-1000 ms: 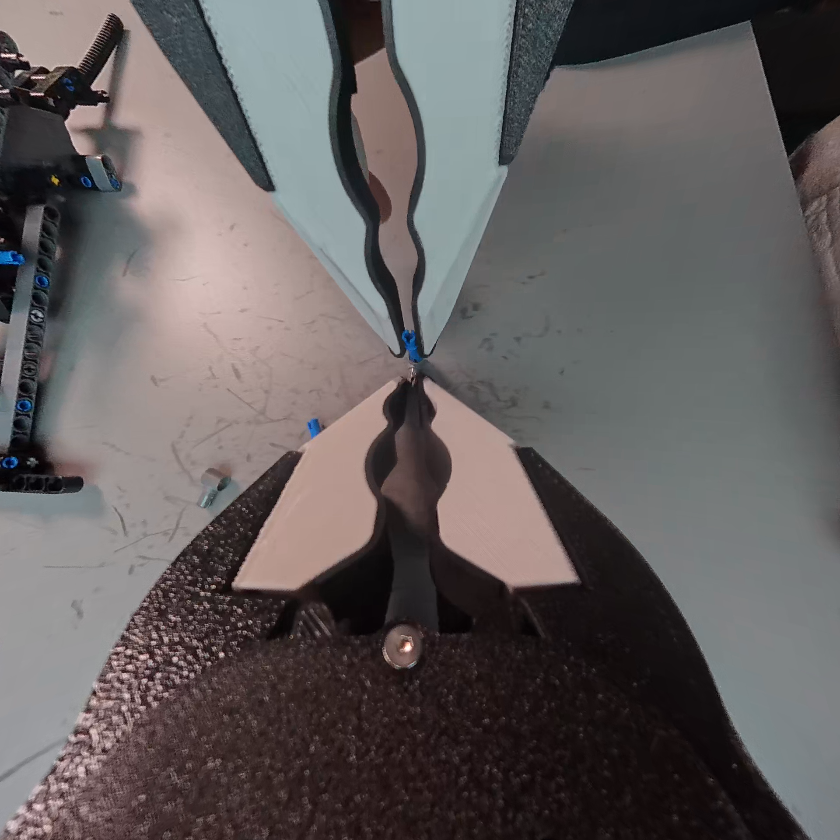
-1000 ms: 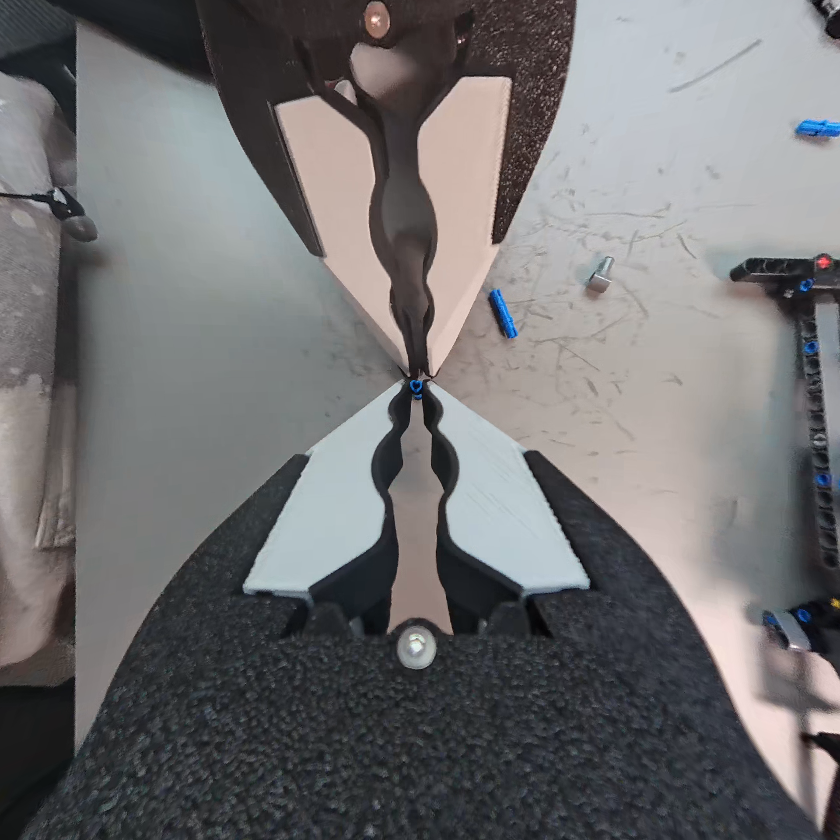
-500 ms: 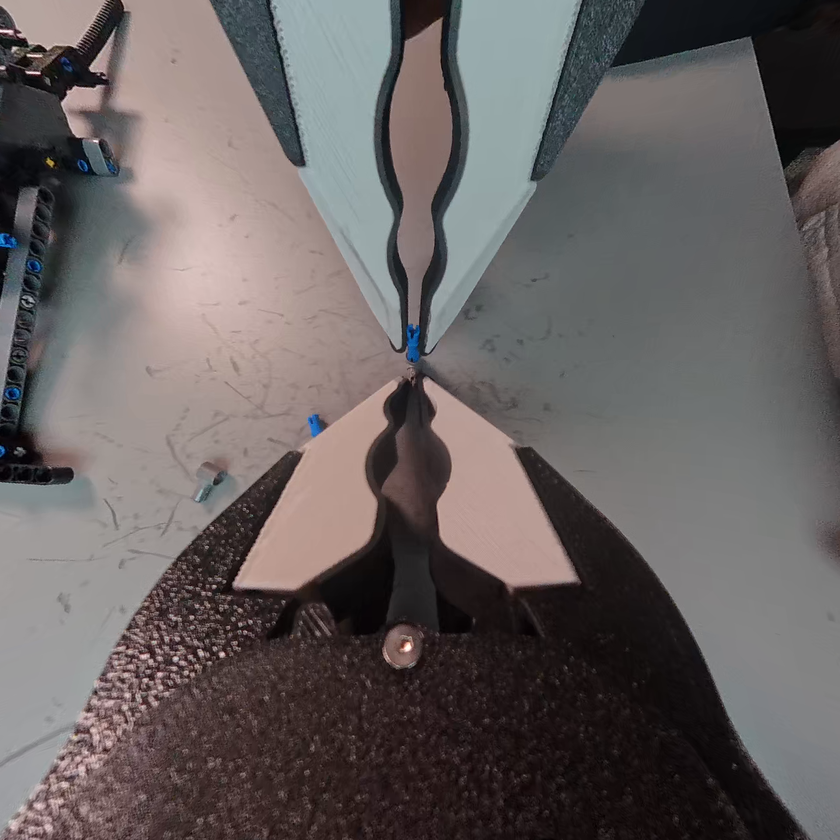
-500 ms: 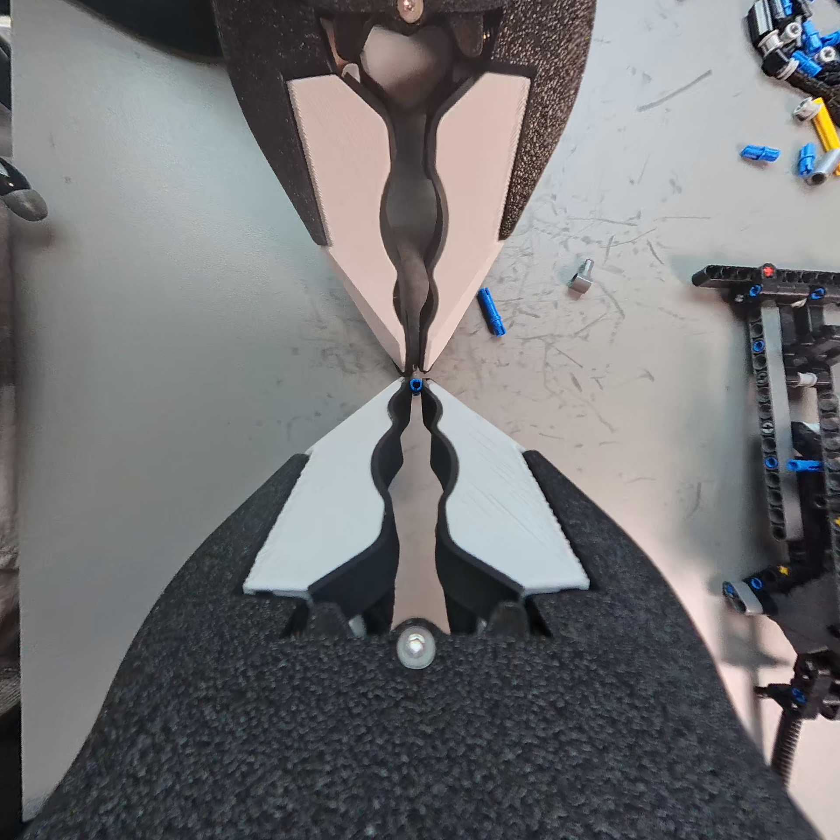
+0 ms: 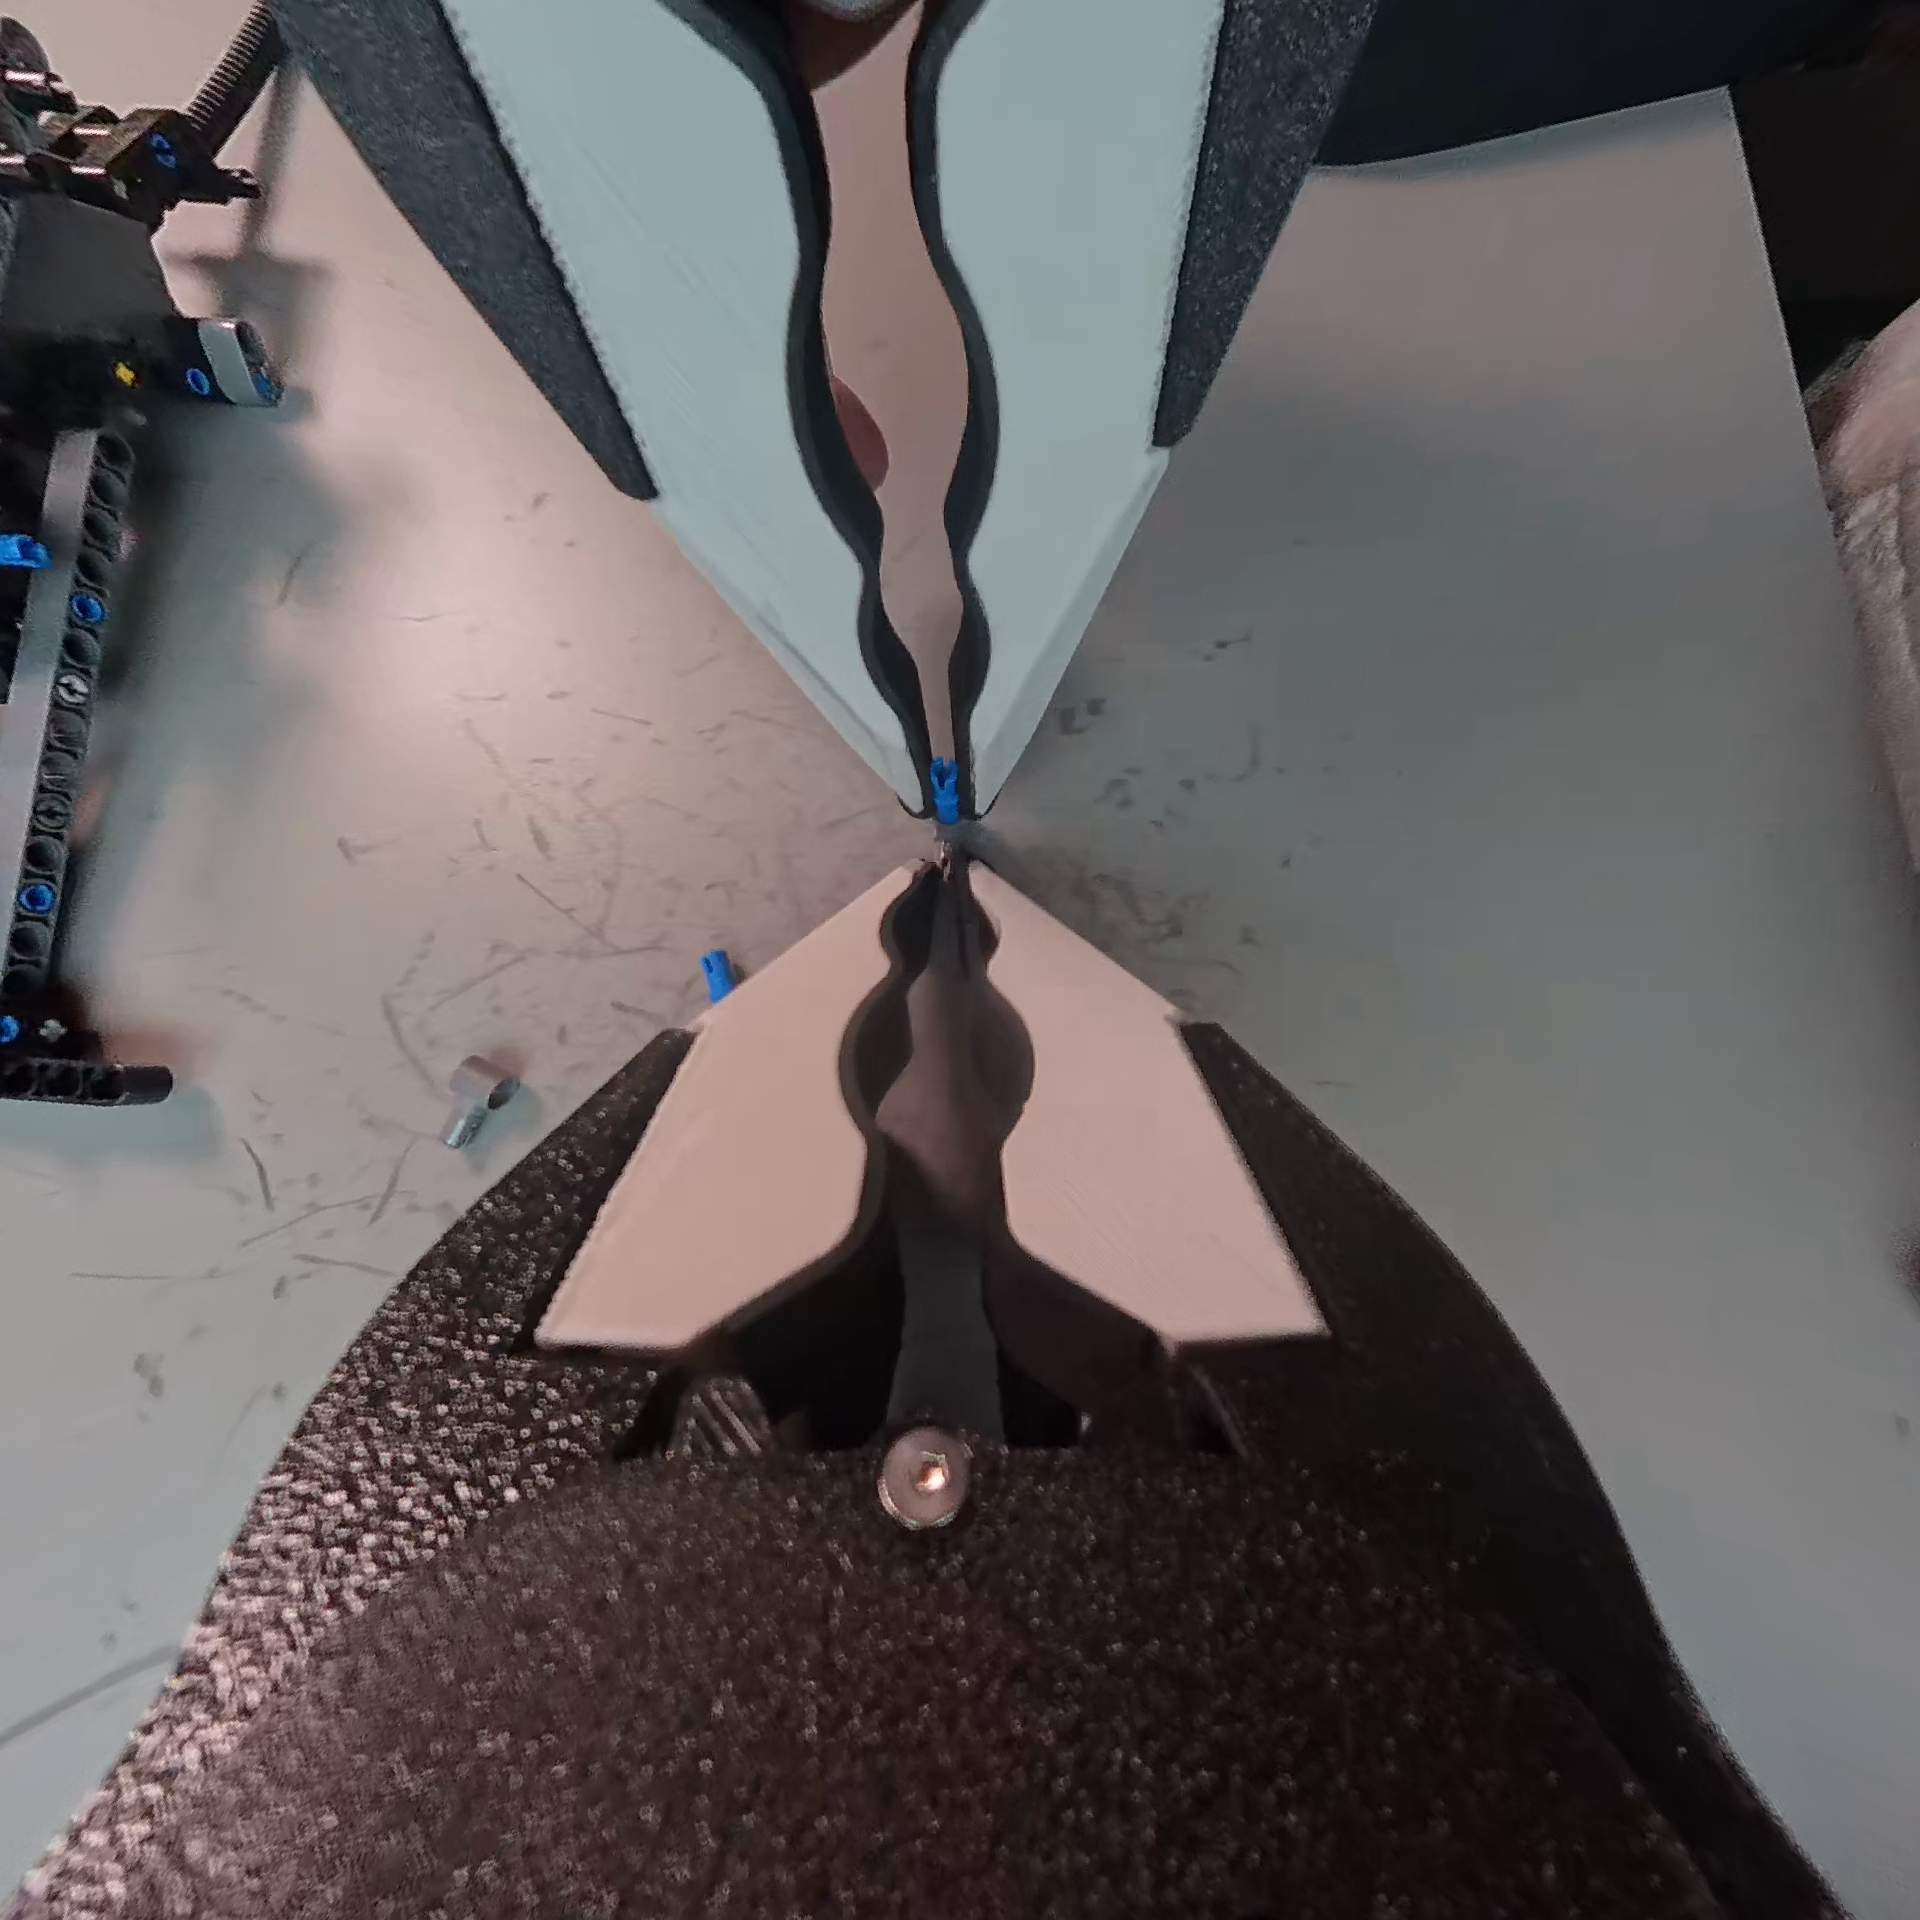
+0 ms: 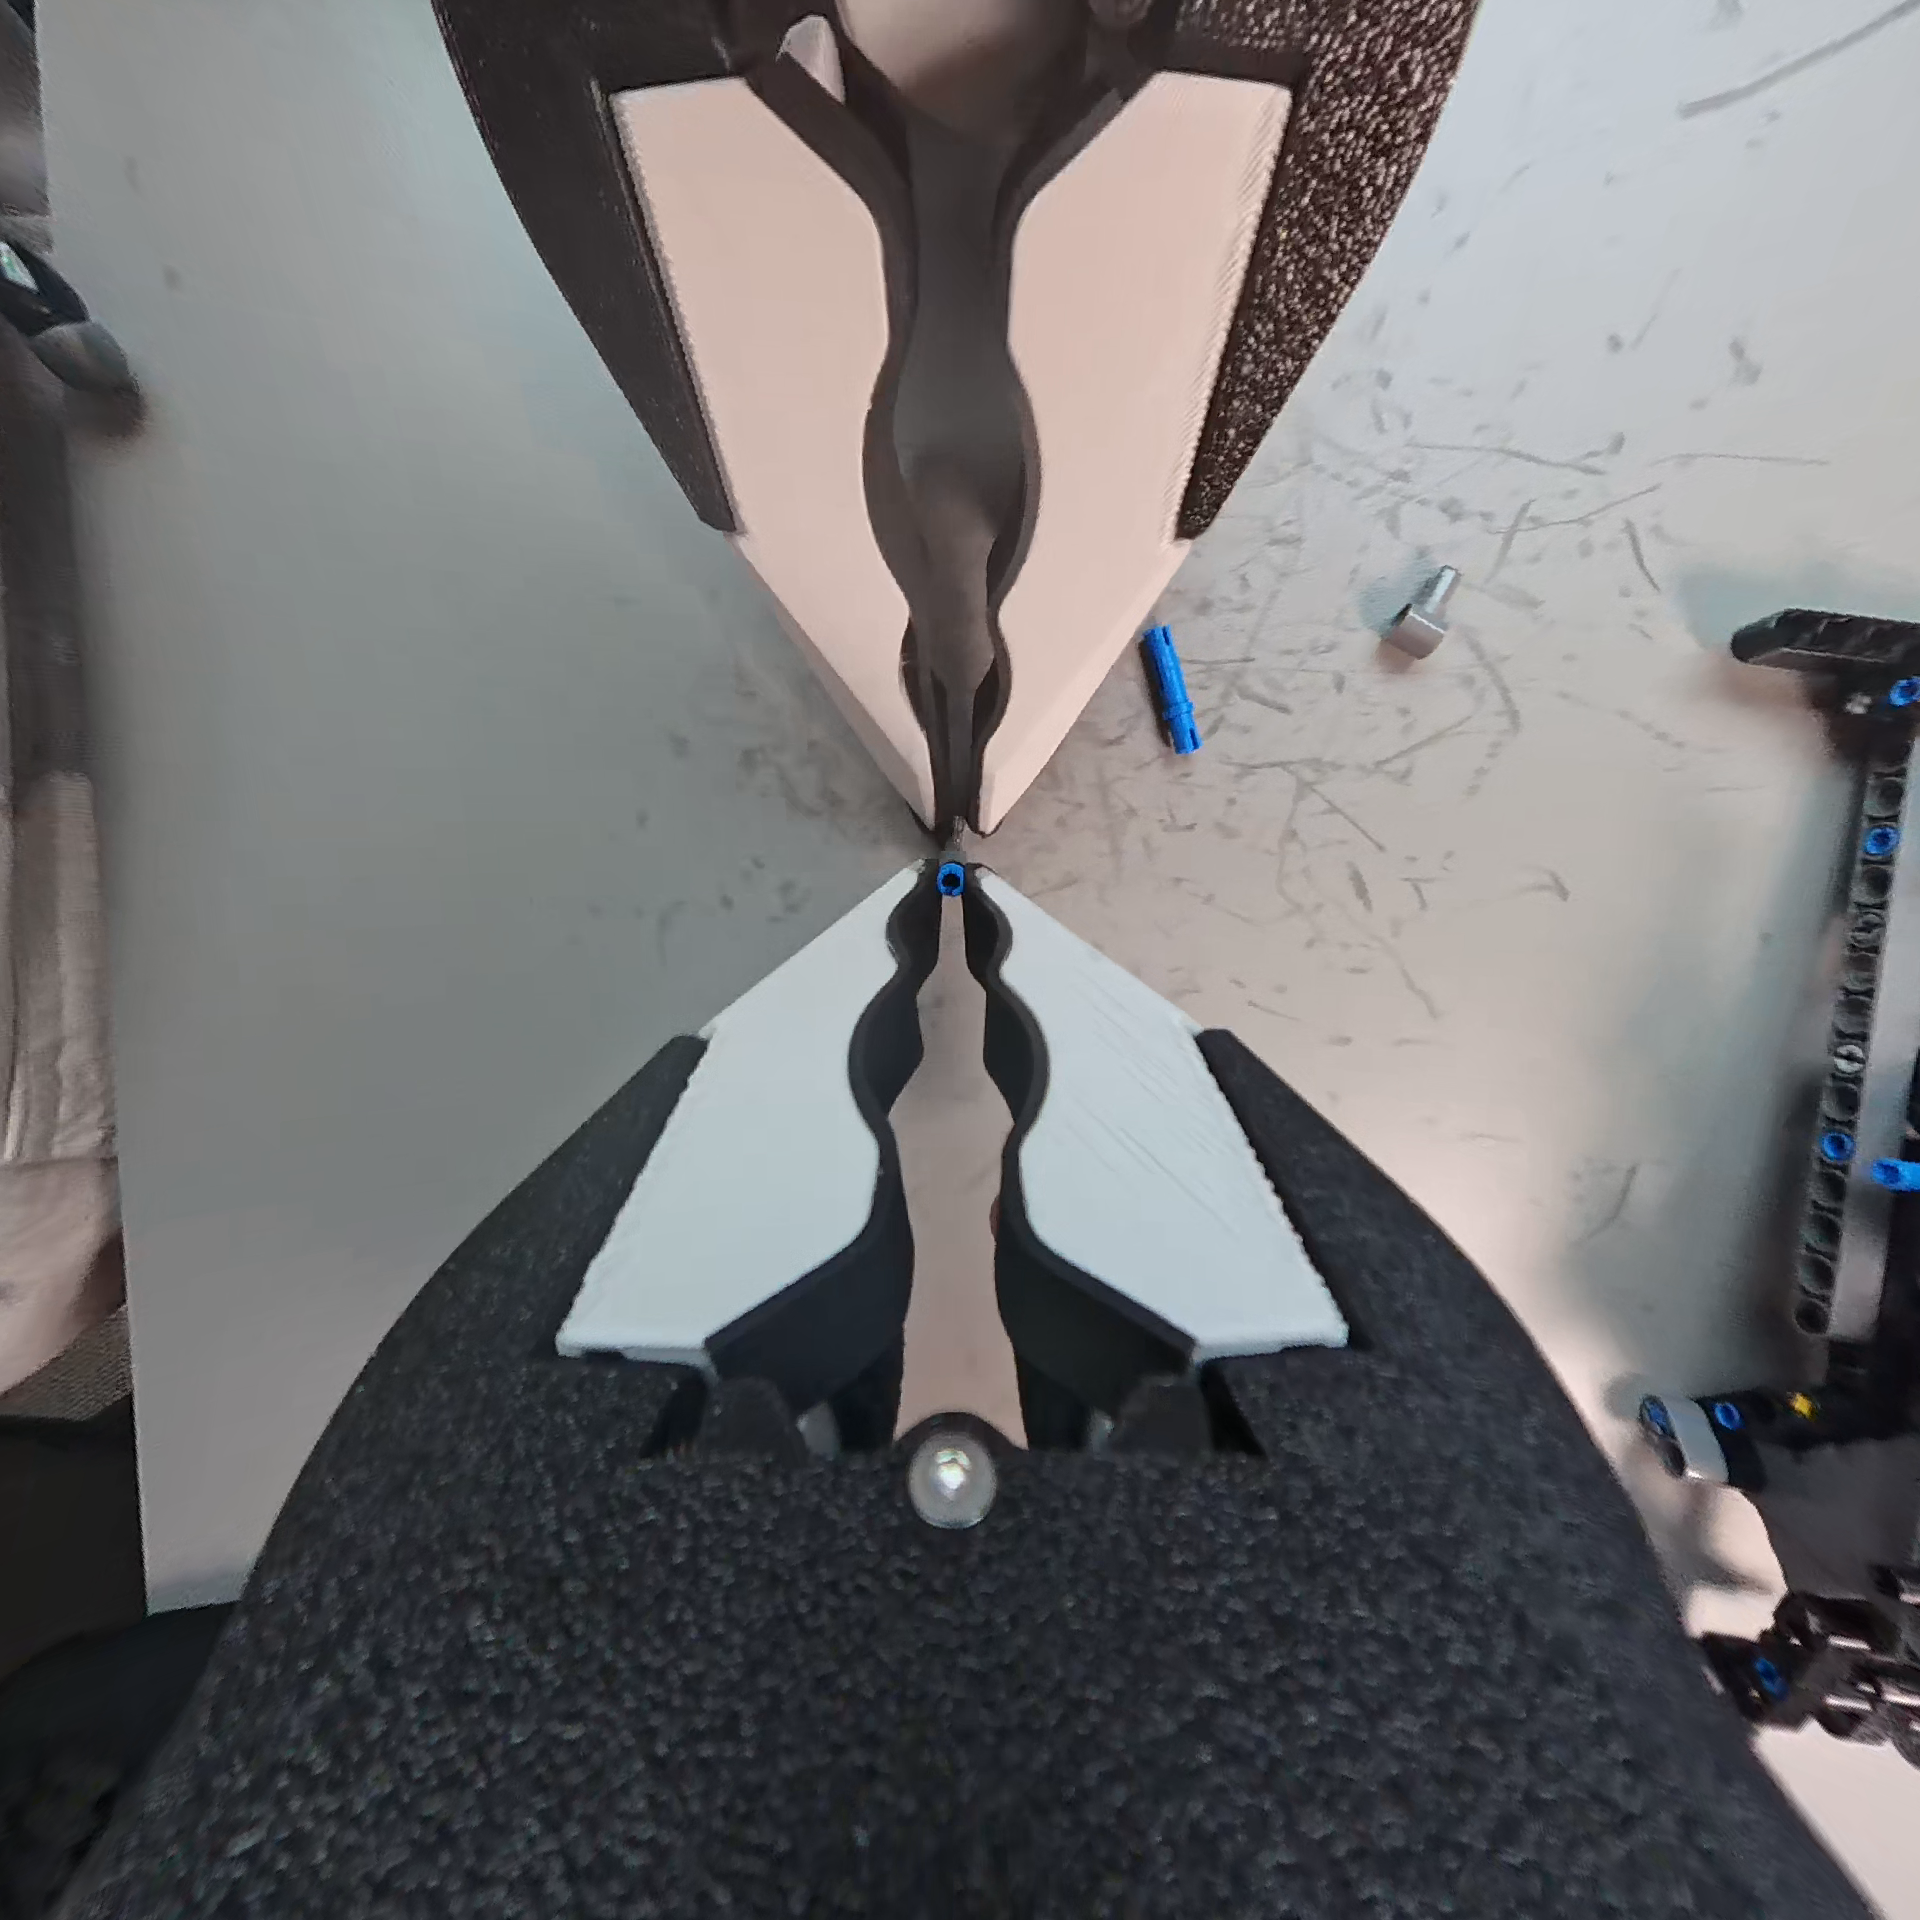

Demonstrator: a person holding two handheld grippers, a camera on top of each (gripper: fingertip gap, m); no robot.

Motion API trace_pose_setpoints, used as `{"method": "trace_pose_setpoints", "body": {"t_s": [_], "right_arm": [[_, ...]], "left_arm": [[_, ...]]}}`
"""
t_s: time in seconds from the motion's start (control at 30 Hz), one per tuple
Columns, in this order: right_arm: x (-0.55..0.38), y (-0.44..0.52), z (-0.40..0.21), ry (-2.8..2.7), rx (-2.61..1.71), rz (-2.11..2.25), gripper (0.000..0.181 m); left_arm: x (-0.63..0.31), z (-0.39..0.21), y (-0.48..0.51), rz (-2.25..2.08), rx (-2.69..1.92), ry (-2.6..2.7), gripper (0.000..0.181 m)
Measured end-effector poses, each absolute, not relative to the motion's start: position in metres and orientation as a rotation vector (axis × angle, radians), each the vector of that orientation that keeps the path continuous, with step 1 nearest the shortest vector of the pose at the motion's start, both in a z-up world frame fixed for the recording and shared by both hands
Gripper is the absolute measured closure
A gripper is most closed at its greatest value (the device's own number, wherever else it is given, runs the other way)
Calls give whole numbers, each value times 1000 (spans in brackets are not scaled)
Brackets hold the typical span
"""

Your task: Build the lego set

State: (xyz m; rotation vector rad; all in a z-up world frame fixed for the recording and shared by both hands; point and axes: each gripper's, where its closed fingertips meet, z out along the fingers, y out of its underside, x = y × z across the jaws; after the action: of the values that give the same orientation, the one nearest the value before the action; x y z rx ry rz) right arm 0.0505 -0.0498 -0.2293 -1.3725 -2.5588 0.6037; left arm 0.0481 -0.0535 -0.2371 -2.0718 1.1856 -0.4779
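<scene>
— Blue pin [image 6: 950, 879] sits pinched at the very tip of my right tool [image 6: 950, 883], jaws nearly closed on it; its long axis runs straight ahead toward the left tool [image 5: 951, 868], which meets it tip to tip above the tabletop [image 5: 1455, 727].

— And the left one?

— Jaws pressed almost together on a tiny grey piece [image 5: 948, 854]; I can't tell what kind; it lies directly in line with the pin, so I judge the next move is a straight push.

— Any difference between views?

— Left wrist view shows the pin side-on; right wrist view shows only its hollow end, plus a loose blue pin [image 6: 1169, 688], a grey connector [image 6: 1418, 615] and the black frame [image 6: 1860, 987] well apart.
</scene>
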Motion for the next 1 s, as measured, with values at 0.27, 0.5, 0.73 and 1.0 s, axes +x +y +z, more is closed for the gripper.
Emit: {"method": "trace_pose_setpoints", "body": {"t_s": [0.27,0.5,0.73,1.0], "right_arm": [[50,-50,-230,-2543,-1319,513,177],[52,-54,-231,-2398,-1387,675,158],[47,-50,-219,-2298,-1364,750,166],[46,-53,-226,-2393,-1317,702,177]], "left_arm": [[48,-238,-54,-464,-2066,1197,175],[48,-238,-54,-459,-2063,1200,175],[48,-238,-54,-461,-2061,1205,175],[48,-238,-54,-468,-2063,1203,175]]}}
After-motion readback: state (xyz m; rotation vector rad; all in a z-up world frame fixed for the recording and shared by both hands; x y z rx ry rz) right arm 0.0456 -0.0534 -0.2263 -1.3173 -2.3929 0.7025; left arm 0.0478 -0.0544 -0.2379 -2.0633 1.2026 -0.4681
